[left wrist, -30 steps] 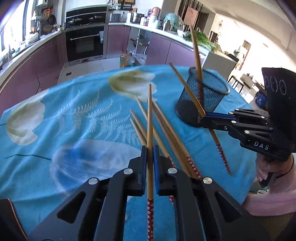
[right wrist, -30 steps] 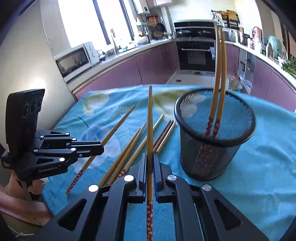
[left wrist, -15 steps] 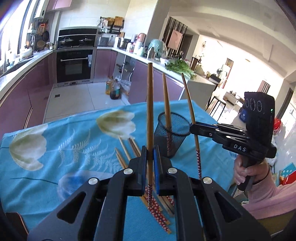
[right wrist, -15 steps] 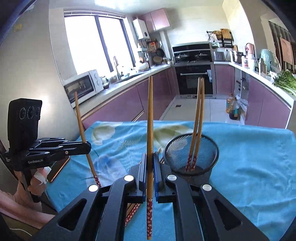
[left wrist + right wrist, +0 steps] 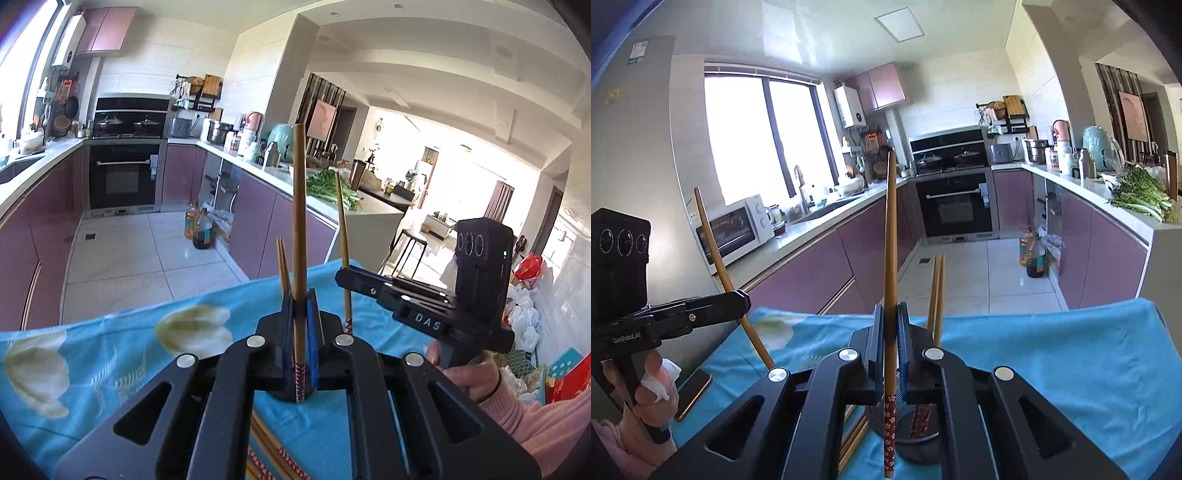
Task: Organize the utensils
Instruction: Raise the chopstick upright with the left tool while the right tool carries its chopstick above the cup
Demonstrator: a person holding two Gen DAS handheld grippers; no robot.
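chopsticks: one upright in left claw, one in right claw.

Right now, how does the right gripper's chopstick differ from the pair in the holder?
The held chopstick is single, clamped by the right gripper; the pair stands free in the mesh holder. The held chopstick's tip shows higher than the pair's. Both are wooden, red patterned ends down.
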